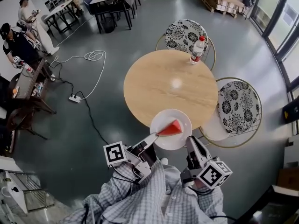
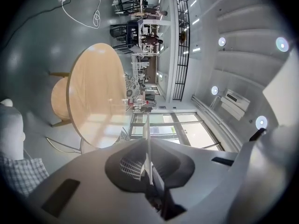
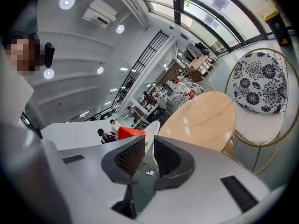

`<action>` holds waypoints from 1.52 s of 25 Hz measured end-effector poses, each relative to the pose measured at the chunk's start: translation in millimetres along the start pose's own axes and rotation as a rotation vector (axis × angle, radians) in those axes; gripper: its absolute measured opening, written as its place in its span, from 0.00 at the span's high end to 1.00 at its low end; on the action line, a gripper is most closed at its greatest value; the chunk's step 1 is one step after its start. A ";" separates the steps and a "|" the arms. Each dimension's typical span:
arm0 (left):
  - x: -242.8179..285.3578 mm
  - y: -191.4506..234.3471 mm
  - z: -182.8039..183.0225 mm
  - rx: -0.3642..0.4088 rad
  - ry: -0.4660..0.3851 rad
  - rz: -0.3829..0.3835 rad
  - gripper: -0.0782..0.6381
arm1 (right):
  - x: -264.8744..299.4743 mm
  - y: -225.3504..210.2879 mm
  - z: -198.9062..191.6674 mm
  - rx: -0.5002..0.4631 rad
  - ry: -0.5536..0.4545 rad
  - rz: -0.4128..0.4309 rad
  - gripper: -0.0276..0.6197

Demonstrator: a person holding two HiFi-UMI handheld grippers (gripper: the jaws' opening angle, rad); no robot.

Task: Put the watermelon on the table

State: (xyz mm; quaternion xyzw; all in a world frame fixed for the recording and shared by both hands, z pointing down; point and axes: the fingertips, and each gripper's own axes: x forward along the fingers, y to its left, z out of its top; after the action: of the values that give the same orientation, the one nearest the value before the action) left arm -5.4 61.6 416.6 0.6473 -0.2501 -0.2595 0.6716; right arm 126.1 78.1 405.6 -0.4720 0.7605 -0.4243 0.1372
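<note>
A red watermelon wedge [image 1: 171, 128] lies on a white plate [image 1: 180, 141], which hangs over the near edge of the round wooden table [image 1: 159, 83]. My left gripper [image 1: 154, 137] is shut on the plate's left rim. In the left gripper view the plate [image 2: 147, 139] shows edge-on as a thin white line between the closed jaws of that gripper [image 2: 148, 168]. My right gripper [image 1: 190, 142] holds the plate's near right rim. In the right gripper view the plate's rim [image 3: 153, 127] sits between the tips of that gripper [image 3: 148, 146], with the watermelon [image 3: 131, 133] just behind the left jaw.
A plastic bottle with a red cap [image 1: 197, 49] stands at the table's far edge. Two chairs with flower-patterned cushions stand by the table, one beyond it [image 1: 184, 34] and one to its right [image 1: 238, 104]. A power strip and cables [image 1: 74, 97] lie on the floor to the left. People sit at desks at far left.
</note>
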 end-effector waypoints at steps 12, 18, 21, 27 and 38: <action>13.8 8.9 7.1 -0.005 0.025 0.044 0.86 | 9.5 -15.8 1.3 0.063 -0.013 -0.024 0.86; 30.0 14.4 21.6 -0.021 0.029 0.040 0.86 | 26.3 -24.1 12.1 0.070 -0.029 -0.016 0.86; 40.5 18.1 27.4 -0.025 0.039 0.049 0.86 | 33.6 -31.6 17.5 0.078 -0.027 -0.031 0.86; 61.9 22.4 46.6 -0.018 0.043 0.053 0.86 | 56.8 -43.5 30.4 0.079 -0.008 -0.043 0.86; 97.4 31.7 90.8 -0.034 0.040 0.060 0.86 | 108.5 -59.7 52.9 0.079 0.021 -0.069 0.86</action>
State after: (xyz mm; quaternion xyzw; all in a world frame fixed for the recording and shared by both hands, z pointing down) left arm 6.5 -70.3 451.7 0.6331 -0.2514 -0.2304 0.6949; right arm 138.1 -51.4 440.8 -0.4876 0.7278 -0.4635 0.1331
